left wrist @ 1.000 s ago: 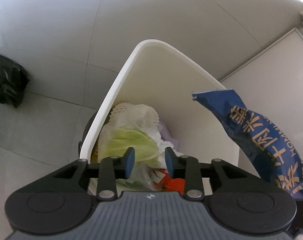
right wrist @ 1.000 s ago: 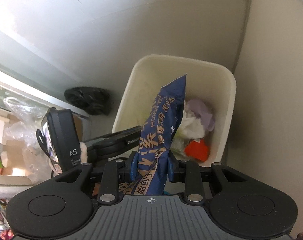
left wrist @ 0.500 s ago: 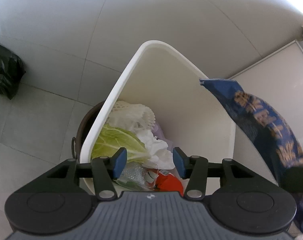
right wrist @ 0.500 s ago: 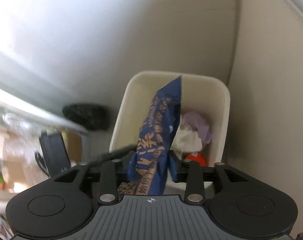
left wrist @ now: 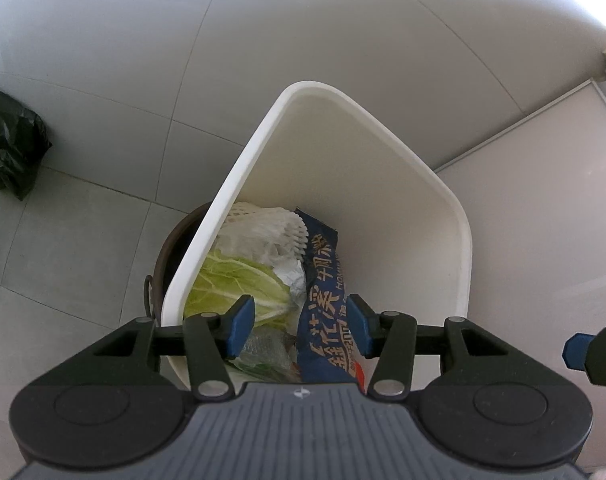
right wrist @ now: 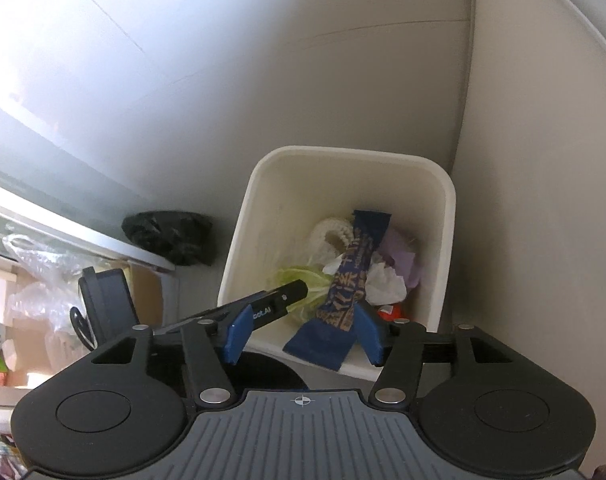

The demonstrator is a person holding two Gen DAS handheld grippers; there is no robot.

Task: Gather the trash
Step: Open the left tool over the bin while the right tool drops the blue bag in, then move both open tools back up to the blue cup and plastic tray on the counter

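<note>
Crinkled blue snack bag [right wrist: 345,296] lies in the smooth white bin [right wrist: 445,240] — right tool [right wrist: 303,332], jaws just widened, released; left tool [left wrist: 299,326] unclenched, empty.

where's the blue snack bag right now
The blue snack bag lies in the white bin, right of the cabbage leaf, lower end over the near rim, between the right tool's just-opened jaws.

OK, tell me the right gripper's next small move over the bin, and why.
Probably lift the right gripper straight up and away. Its jaws have just been opening and stand apart, and the blue snack wrapper lies in the white bin across the cabbage leaf and foam net, its near end on the rim, so nothing seems left to hold.
</note>
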